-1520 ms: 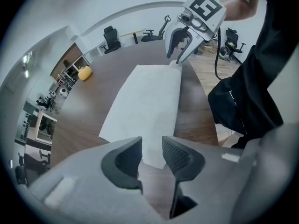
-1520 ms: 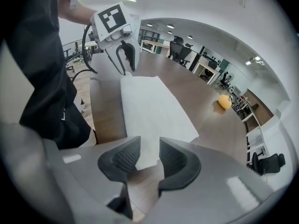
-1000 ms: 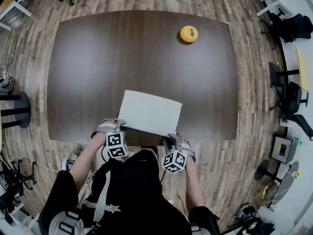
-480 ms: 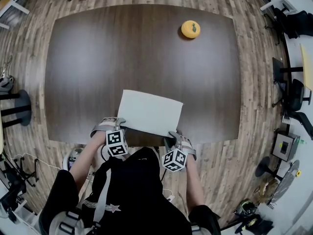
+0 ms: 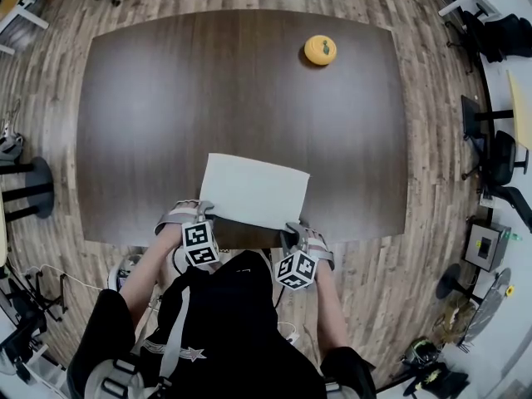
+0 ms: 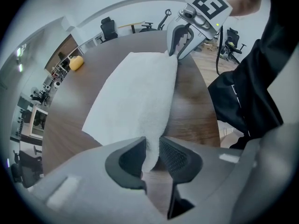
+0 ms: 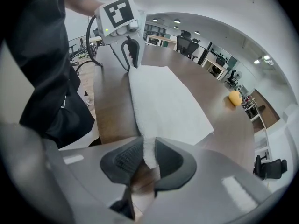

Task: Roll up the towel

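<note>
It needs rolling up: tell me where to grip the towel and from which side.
Take its two near corners, from the person's side, steeply downward. The towel lies flat with that edge nearest the person, so it rolls away. The left gripper and right gripper, jaws just closed further, pinch those corners.

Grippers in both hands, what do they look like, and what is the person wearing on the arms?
Both the left gripper and the right gripper have grey bodies, dark ribbed pads and a white cube printed with black square markers. A black cable loops off the left one. The person wears a black top with short sleeves.
</note>
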